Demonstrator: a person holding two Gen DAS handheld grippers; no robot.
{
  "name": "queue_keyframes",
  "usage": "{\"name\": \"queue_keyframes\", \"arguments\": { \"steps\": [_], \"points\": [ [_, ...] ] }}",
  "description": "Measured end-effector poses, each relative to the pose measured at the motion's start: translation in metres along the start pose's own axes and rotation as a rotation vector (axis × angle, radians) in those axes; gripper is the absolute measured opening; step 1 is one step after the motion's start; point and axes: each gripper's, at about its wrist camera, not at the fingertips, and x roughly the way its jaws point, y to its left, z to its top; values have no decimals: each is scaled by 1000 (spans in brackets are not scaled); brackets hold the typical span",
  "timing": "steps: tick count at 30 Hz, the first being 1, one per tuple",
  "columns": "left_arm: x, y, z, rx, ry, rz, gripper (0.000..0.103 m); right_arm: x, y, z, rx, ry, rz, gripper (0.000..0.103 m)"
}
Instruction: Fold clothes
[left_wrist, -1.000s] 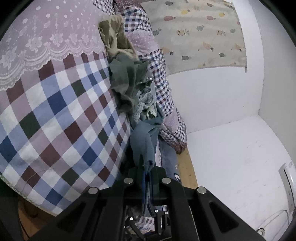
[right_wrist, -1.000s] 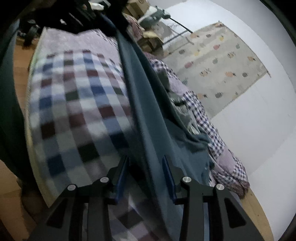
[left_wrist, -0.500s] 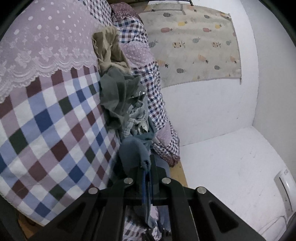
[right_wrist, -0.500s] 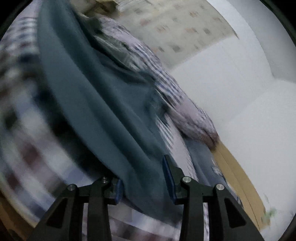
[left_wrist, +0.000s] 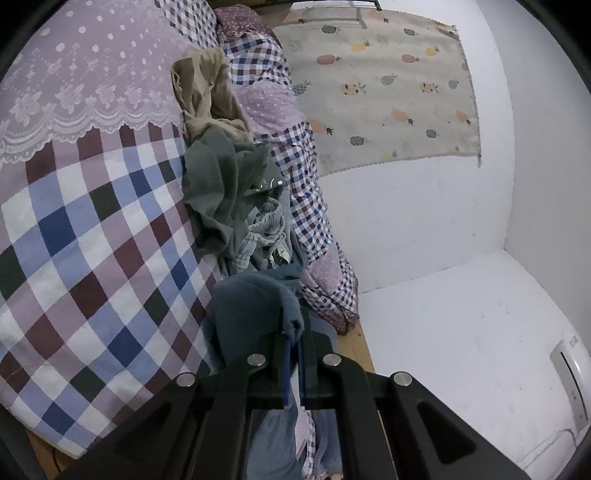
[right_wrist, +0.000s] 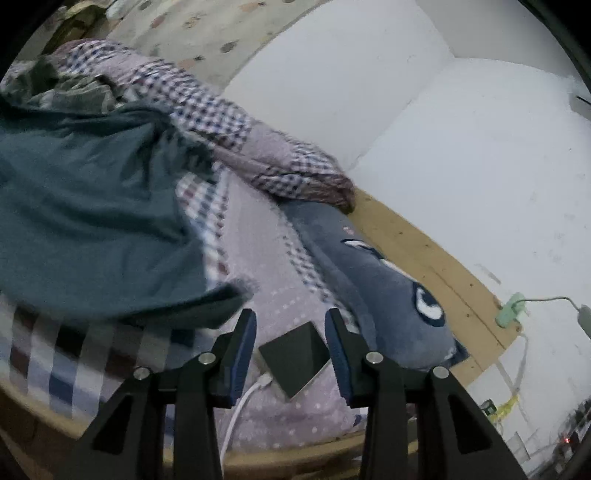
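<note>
My left gripper (left_wrist: 293, 328) is shut on a corner of a teal garment (left_wrist: 255, 306), which bunches just in front of the jaws above the checked bedspread (left_wrist: 85, 236). In the right wrist view the same teal garment (right_wrist: 88, 206) lies spread on the bed to the left. My right gripper (right_wrist: 290, 332) is open and empty, its jaws just right of the garment's near corner and over a dark tablet (right_wrist: 295, 356). A pile of other clothes, grey-green (left_wrist: 218, 192) and khaki (left_wrist: 207, 92), lies along the bed.
A rolled gingham quilt (left_wrist: 306, 192) runs along the wall side of the bed. A blue-grey plush toy (right_wrist: 376, 280) lies by the wooden bed edge (right_wrist: 436, 266). A white cable (right_wrist: 240, 410) leads to the tablet. A patterned cloth (left_wrist: 388, 92) hangs on the white wall.
My right gripper has swung right and down, and the teal garment has left its jaws. My left gripper has kept its grip while the garment bunched closer to it.
</note>
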Motion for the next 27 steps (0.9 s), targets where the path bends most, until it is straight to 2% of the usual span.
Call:
{"name": "queue_keyframes", "arguments": {
  "steps": [4, 8, 11, 15, 18, 23, 27],
  "points": [
    [3, -4, -2, 26, 2, 20, 1, 1, 13, -11, -92, 8, 9, 41],
    [5, -6, -5, 39, 3, 38, 1, 1, 2, -22, -27, 30, 63, 41],
    [7, -7, -6, 50, 4, 49, 1, 1, -6, -26, 65, 44, 240, 41],
    [7, -8, -6, 68, 7, 66, 1, 24, -10, -36, 237, 168, 554, 40],
    [7, -9, -7, 83, 8, 80, 1, 46, -15, -47, 346, 265, 650, 40],
    [6, -11, -7, 116, 15, 123, 1, 65, -14, -53, 411, 349, 690, 39],
    [2, -11, -8, 144, 15, 152, 1, 78, -12, -56, 455, 412, 716, 23]
  ]
}}
